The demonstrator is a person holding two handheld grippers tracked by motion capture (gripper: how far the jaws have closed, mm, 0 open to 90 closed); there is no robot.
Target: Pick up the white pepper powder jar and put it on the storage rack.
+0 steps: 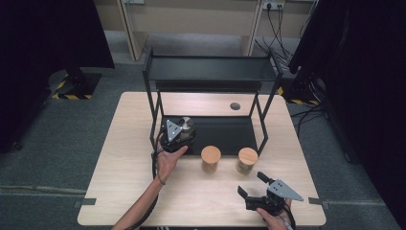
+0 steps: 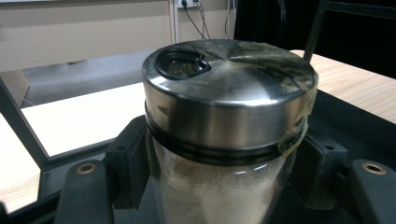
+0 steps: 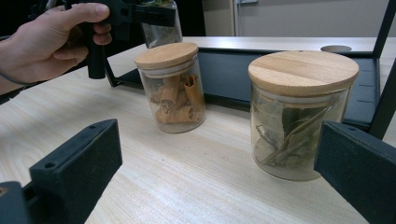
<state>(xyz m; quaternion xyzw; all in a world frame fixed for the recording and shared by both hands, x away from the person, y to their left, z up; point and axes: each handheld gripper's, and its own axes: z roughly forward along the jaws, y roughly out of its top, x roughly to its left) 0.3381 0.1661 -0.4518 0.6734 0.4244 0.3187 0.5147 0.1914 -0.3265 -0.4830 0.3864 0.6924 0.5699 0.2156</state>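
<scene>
While left gripper (image 2: 219, 186) clamps it, glass shaker (image 2: 224, 135), steel lid, pale powder, right gripper (image 1: 253, 184) agape, empty

Laboratory recording bay: bare wooden table (image 1: 143, 191) on grey carpet (image 1: 57, 143), black curtains (image 1: 48, 33), hazard-taped stand bases (image 1: 72, 91), wall sockets (image 1: 273, 5) with cables (image 1: 277, 38).

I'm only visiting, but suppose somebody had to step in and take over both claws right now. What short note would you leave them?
Left claw: shut on the steel-lidded shaker jar, over the lower shelf of the black rack.
Right claw: open, holding nothing, low over the near right of the table.
Cinnamon jar and leaf jar, both with wooden lids, stand on the table in front of the rack.
Done: shaker gripped and at the shelf.
Left, probably: release it there, then shelve the two wooden-lidded jars.
</scene>
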